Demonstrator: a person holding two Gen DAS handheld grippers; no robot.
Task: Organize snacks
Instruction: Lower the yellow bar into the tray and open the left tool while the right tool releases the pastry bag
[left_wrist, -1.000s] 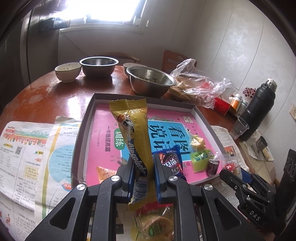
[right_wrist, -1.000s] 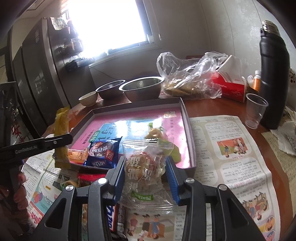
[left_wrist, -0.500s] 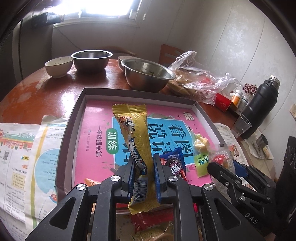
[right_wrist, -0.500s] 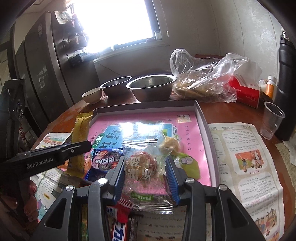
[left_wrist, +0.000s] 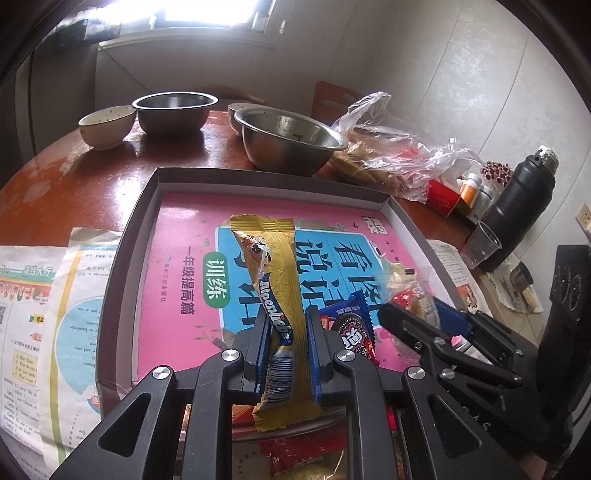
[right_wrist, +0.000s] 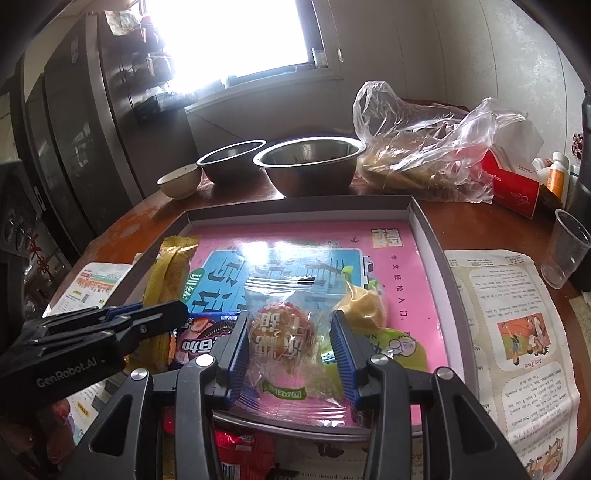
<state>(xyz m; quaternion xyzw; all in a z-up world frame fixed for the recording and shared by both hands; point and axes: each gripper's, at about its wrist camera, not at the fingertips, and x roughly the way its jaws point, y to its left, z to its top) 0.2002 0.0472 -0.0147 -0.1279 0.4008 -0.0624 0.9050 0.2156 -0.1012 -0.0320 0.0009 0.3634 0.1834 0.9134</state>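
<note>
The left hand-held gripper (left_wrist: 283, 350) is clamped on a long yellow candy packet (left_wrist: 275, 291), its blue pads pressing the wrapper's lower half so that the packet stands up between them, above the near part of a shallow grey tray (left_wrist: 122, 266). The right hand-held gripper (right_wrist: 288, 350) is closed on a clear-wrapped round pastry (right_wrist: 282, 332), which bulges between its ribbed blue pads and hangs over the tray's near edge. The tray sits on a round reddish table (left_wrist: 74, 173) and is lined with a pink booklet (left_wrist: 177, 236) printed with a blue panel. Inside the tray, between the 2 held items, lies a blue and red cookie packet (right_wrist: 199, 336); just right of the pastry lie a small yellow wrapped sweet (right_wrist: 364, 302) and a green and white packet (right_wrist: 399, 347). Sheets of printed paper (right_wrist: 517, 332) flank the tray on both sides. Behind it stand 2 steel bowls (right_wrist: 310, 166), a small ceramic bowl (right_wrist: 181, 181) and a crumpled clear plastic bag (right_wrist: 424, 155). A clear plastic cup (right_wrist: 567, 247) and a black flask (left_wrist: 517, 206) stand at the right edge of the table.
</note>
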